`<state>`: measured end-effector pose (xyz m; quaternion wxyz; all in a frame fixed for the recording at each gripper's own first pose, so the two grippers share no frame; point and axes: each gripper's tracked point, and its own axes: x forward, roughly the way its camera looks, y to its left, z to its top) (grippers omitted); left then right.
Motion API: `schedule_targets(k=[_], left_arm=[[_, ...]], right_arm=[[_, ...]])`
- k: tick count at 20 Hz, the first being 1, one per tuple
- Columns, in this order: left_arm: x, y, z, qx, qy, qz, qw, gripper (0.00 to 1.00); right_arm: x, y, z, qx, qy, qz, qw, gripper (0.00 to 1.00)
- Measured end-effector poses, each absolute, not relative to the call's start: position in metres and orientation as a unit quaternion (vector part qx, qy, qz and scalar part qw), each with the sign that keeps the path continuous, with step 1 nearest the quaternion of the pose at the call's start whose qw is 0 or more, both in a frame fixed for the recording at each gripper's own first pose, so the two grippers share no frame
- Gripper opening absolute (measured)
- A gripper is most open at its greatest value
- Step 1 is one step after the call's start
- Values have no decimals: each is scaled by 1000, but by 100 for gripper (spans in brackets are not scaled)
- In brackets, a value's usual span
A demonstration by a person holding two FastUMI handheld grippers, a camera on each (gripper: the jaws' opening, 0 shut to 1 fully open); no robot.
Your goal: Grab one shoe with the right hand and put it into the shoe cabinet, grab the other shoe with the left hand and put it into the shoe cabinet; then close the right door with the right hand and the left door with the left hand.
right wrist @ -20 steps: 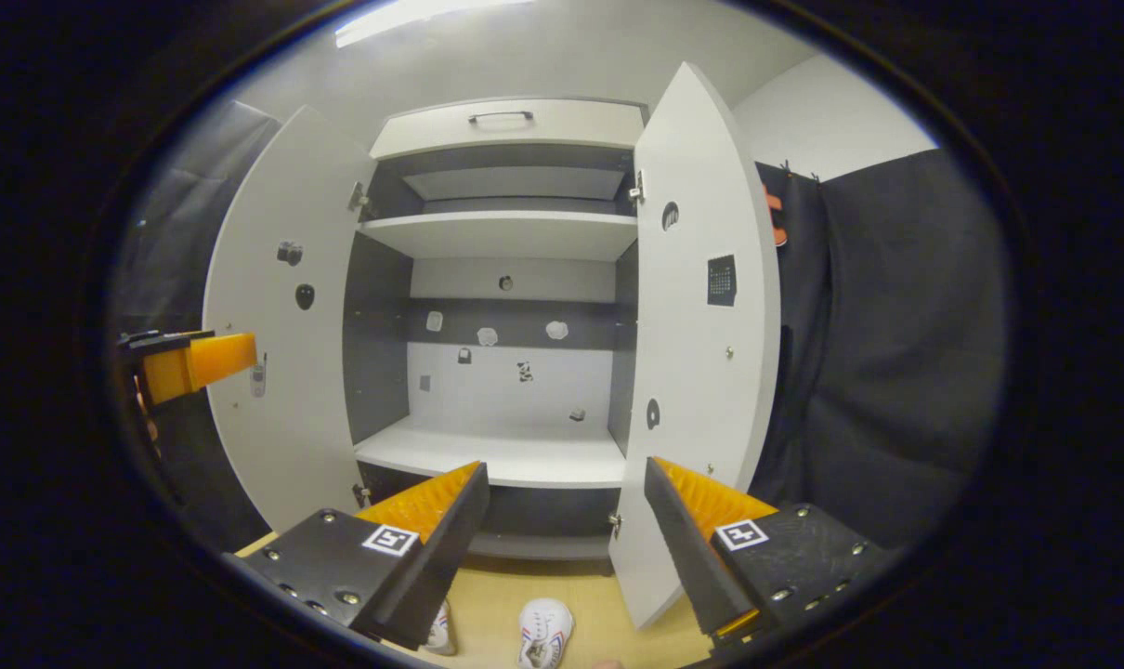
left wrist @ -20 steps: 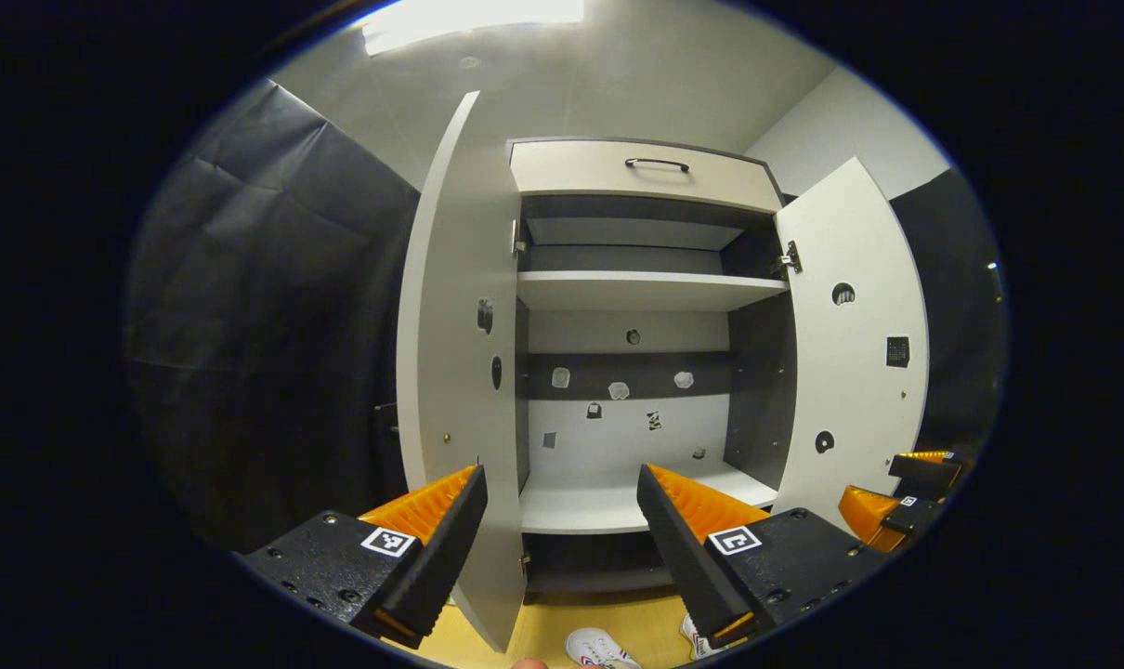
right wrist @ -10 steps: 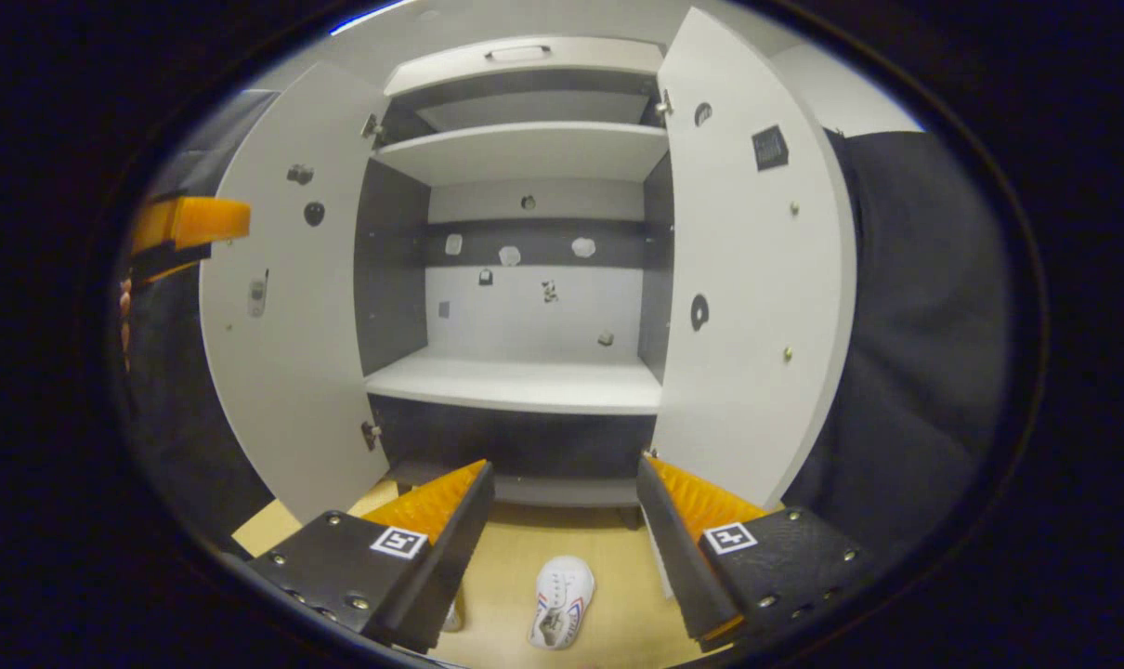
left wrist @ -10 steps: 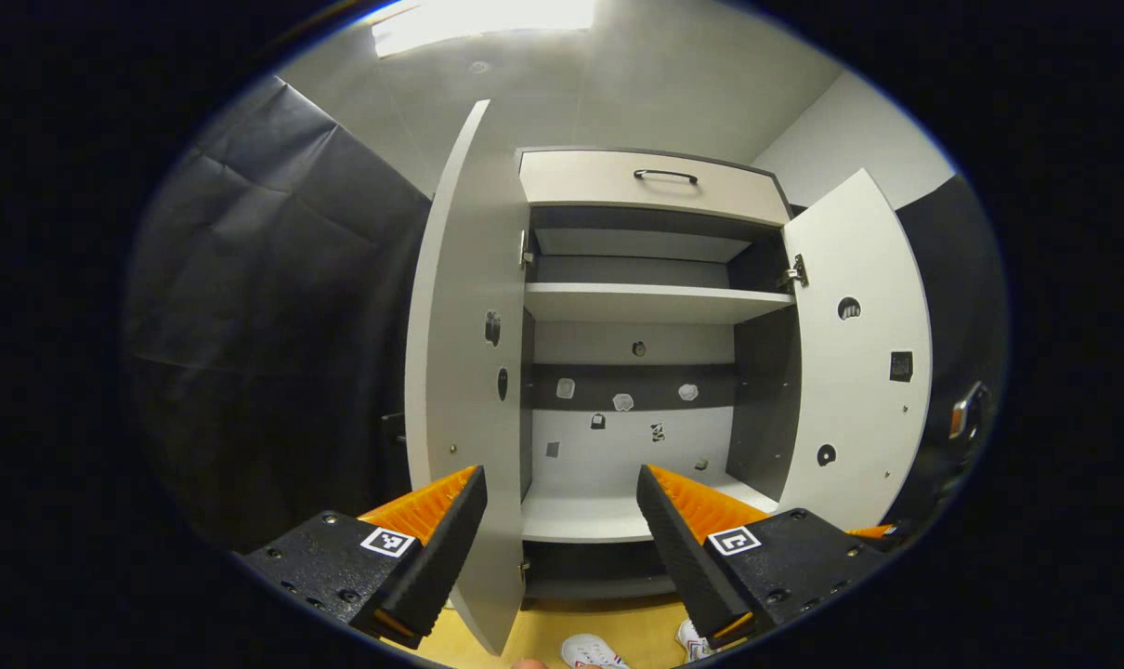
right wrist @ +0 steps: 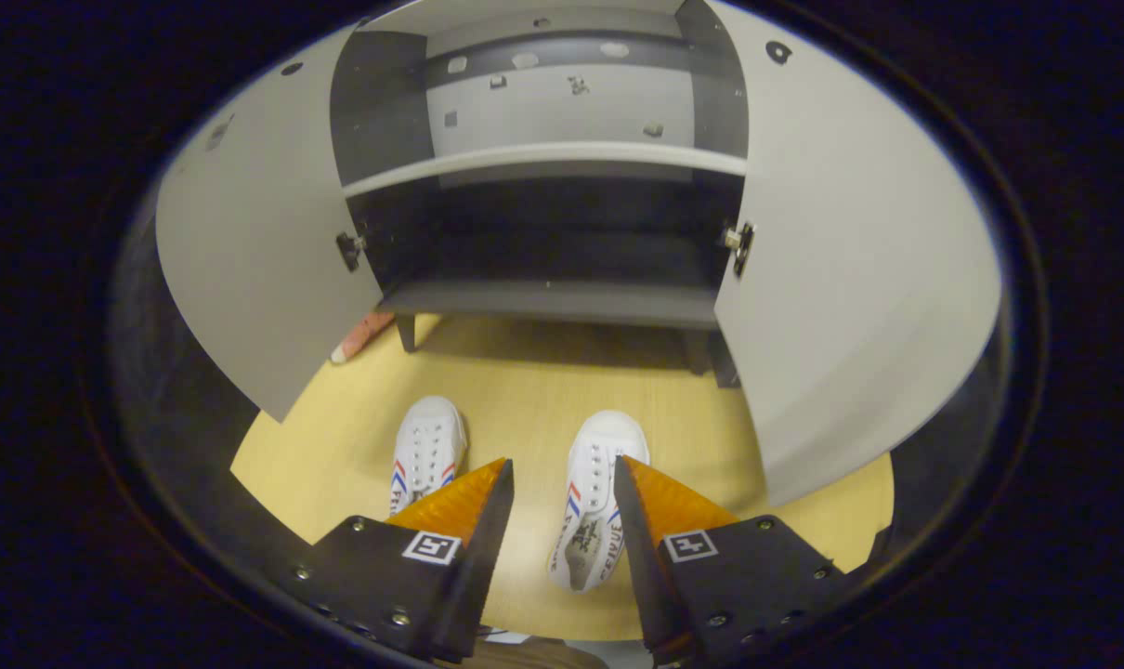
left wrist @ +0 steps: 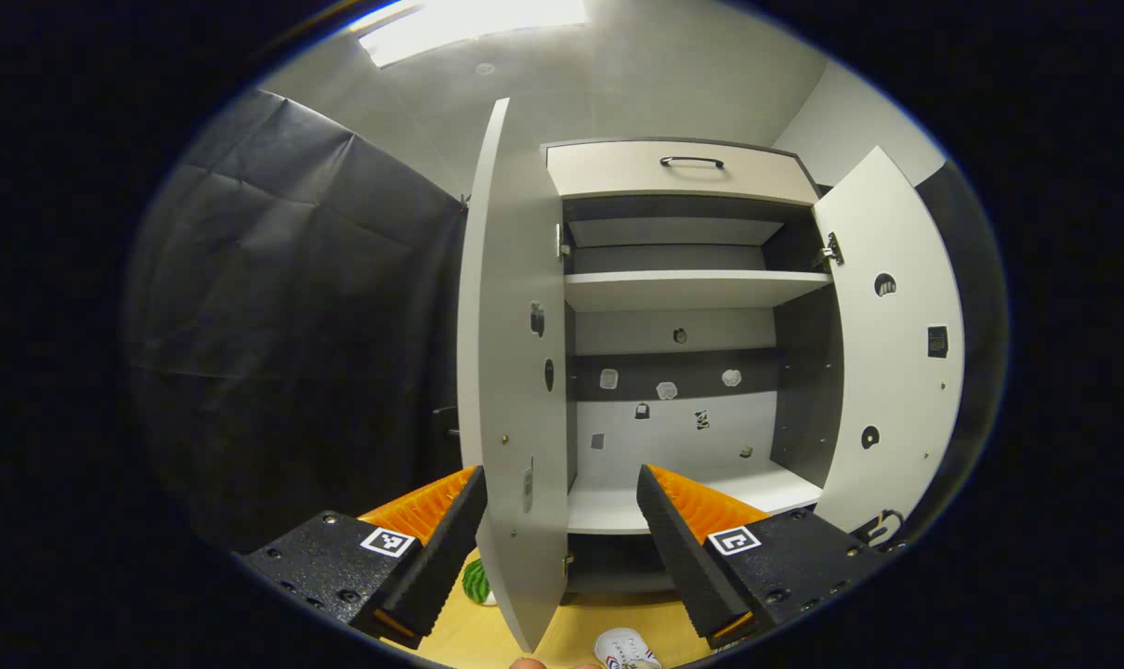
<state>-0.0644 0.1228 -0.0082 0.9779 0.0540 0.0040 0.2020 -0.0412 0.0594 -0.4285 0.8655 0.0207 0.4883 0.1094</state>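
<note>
I am on step 1: my right gripper (right wrist: 562, 506), fingers apart, hangs over the right shoe (right wrist: 592, 497) on the floor (right wrist: 516, 381) before the open shoe cabinet (right wrist: 543, 158). Next I judge lowering and clamping it. My left gripper (left wrist: 562, 520) waits, fingers apart.

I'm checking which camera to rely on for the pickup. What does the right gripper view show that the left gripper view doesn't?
Right gripper view: the open right gripper low over the nearer white shoe, a second shoe beside it, the cabinet's dark bottom compartment.

Left gripper view: the top drawer, upper shelf, a green striped object on the floor.

Both: the open doors, the white middle shelf, the wooden floor.
</note>
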Motion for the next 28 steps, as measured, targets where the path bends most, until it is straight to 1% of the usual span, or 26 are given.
schedule_targets(k=[3, 5, 8, 9, 12, 16, 17, 18, 19, 21, 22, 25, 27, 28], left_arm=[[-71, 133, -9, 59, 9, 228, 972, 99], [-76, 138, -11, 61, 13, 243, 968, 99], [-84, 144, -14, 66, 20, 267, 961, 97], [-87, 146, -14, 68, 22, 275, 959, 99], [-94, 151, -17, 74, 30, 297, 951, 99], [-104, 154, -21, 70, 37, 319, 944, 99], [-105, 154, -22, 69, 39, 323, 943, 99], [-106, 156, -24, 67, 41, 325, 943, 99], [-106, 156, -26, 65, 43, 325, 943, 99], [-105, 155, -26, 60, 39, 319, 945, 99], [-103, 154, -27, 56, 37, 314, 947, 99], [-99, 152, -29, 45, 33, 303, 951, 99], [-99, 151, -31, 39, 33, 296, 954, 99], [-100, 151, -31, 37, 31, 295, 954, 99]], right_arm=[[-55, 64, -474, 19, 541, 121, 832, 65], [-61, 65, -498, 25, 571, 117, 812, 65], [-61, 68, -522, 39, 602, 119, 789, 66], [-62, 68, -529, 37, 611, 121, 782, 66], [-63, 79, -545, 36, 640, 132, 756, 66], [-64, 81, -558, -16, 670, 132, 731, 65], [-60, 69, -569, -61, 667, 112, 734, 66], [-60, 68, -562, -65, 672, 101, 731, 43], [-57, 68, -564, -64, 674, 102, 729, 19], [-59, 67, -556, -47, 675, 101, 729, 20], [-60, 68, -553, -33, 678, 100, 728, 7], [-57, 67, -550, 15, 669, 90, 738, 6], [-47, 62, -532, 47, 643, 83, 760, 6], [-43, 64, -521, 62, 627, 88, 772, 6]])
